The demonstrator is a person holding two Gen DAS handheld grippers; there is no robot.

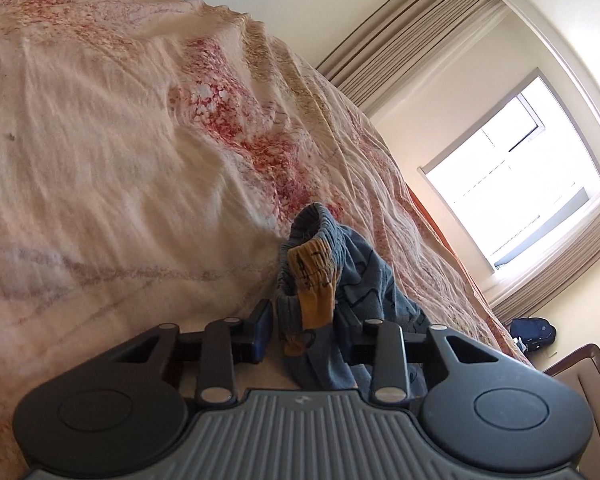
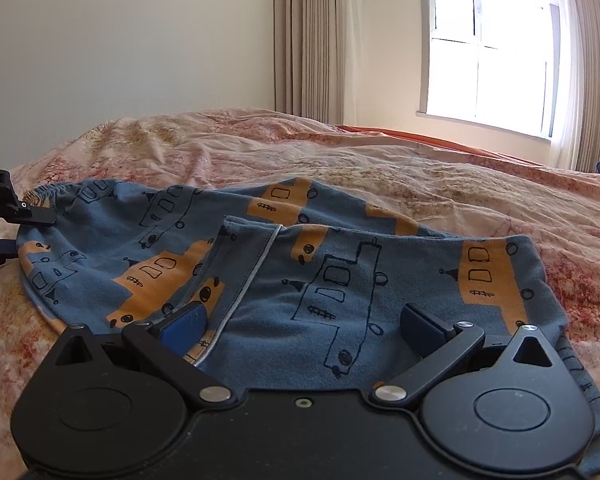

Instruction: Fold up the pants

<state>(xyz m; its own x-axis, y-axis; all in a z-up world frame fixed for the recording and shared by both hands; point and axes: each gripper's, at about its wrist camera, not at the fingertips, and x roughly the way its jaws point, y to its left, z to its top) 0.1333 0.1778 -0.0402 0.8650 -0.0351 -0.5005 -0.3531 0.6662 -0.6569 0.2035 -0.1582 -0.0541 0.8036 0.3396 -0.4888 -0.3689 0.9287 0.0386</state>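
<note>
Blue pants [image 2: 260, 264] with orange truck prints, spread across the centre of the right wrist frame on a rumpled pink-and-red bedspread [image 2: 420, 168], one layer folded over another. Elastic waistband at centre left, pinched there by the left gripper [image 1: 306, 332], fingers drawn in on bunched cloth in its own view. Right gripper [image 2: 304, 316] low centre, spread wide over the fabric, gripping nothing. Bright window [image 2: 488, 52] upper right, beige curtains [image 2: 312, 40] beside it.
</note>
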